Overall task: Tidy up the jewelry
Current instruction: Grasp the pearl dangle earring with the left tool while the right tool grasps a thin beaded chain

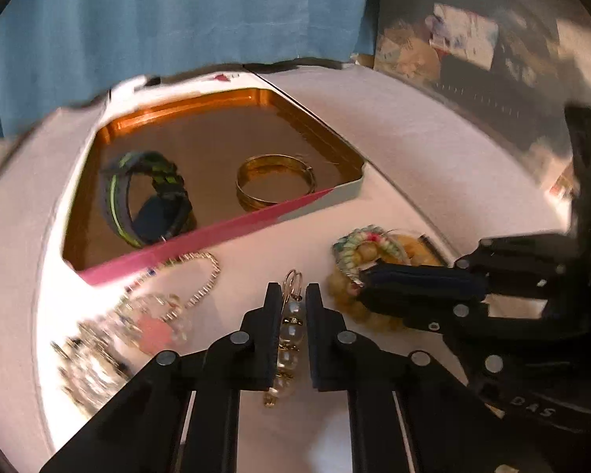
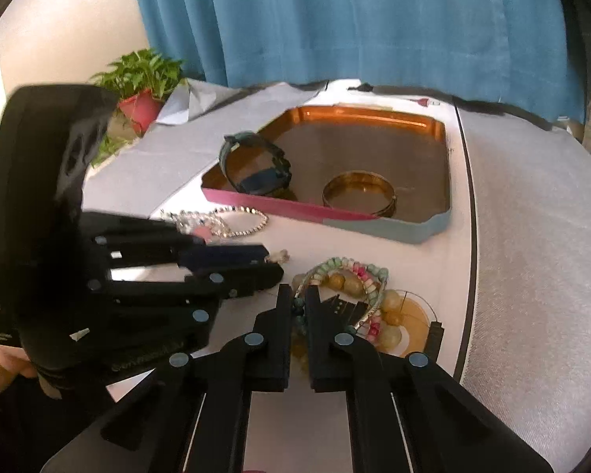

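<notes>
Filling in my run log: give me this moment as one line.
left gripper: shut on pearl earring | right gripper: shut on beaded bracelet | tin tray: watch, gold bangle inside

The white surface (image 2: 512, 236) carried a copper-lined tin (image 2: 390, 232), a rhinestone chain (image 2: 248, 216), beaded bracelets (image 2: 350, 276) and a potted plant (image 2: 142, 90).

It looks like a home: a blue curtain (image 2: 354, 19) hangs behind the table (image 2: 524, 236), and a potted plant (image 2: 142, 82) sits at its far left corner.
</notes>
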The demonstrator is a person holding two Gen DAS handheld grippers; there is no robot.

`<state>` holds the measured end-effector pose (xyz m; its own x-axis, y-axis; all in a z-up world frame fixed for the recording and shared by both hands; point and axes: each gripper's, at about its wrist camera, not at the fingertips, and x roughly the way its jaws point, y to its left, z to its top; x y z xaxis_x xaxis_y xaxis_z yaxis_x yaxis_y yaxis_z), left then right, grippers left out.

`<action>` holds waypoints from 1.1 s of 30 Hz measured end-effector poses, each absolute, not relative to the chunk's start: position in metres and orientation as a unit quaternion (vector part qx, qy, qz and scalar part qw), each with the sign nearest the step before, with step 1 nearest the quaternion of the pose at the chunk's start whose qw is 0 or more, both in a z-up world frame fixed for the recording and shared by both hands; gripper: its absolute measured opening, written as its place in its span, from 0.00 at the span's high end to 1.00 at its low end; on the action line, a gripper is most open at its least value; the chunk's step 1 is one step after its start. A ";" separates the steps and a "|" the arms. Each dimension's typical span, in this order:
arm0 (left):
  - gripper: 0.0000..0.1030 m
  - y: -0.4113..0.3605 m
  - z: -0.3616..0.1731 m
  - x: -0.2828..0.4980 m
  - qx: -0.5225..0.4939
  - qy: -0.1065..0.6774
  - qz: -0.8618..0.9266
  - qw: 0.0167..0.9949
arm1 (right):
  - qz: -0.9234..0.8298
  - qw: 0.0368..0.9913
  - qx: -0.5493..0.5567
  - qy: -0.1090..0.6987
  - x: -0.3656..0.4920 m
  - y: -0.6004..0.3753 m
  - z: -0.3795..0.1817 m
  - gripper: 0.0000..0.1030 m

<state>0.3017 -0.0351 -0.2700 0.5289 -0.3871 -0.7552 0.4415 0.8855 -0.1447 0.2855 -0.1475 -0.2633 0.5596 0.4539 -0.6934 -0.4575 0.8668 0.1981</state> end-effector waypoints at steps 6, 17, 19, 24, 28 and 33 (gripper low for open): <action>0.91 -0.032 -0.271 0.298 0.005 0.435 -0.247 0.866 | 0.256 0.884 0.003 0.391 0.280 -0.154 -0.264 0.94; 0.92 -0.017 -0.270 0.302 -0.045 0.449 -0.251 0.856 | 0.257 0.897 0.050 0.355 0.277 -0.166 -0.248 0.94; 0.92 -0.016 -0.269 0.301 -0.045 0.448 -0.248 0.858 | 0.260 0.901 0.066 0.341 0.276 -0.170 -0.244 0.94; 0.92 -0.009 -0.258 0.298 -0.057 0.435 -0.251 0.863 | 0.263 0.908 0.096 0.310 0.273 -0.181 -0.232 0.94; 0.92 -0.007 -0.251 0.294 -0.055 0.425 -0.252 0.868 | 0.259 0.910 0.108 0.306 0.272 -0.186 -0.228 0.94; 0.92 -0.002 -0.243 0.288 -0.041 0.412 -0.240 0.878 | 0.261 0.917 0.105 0.283 0.263 -0.186 -0.215 0.94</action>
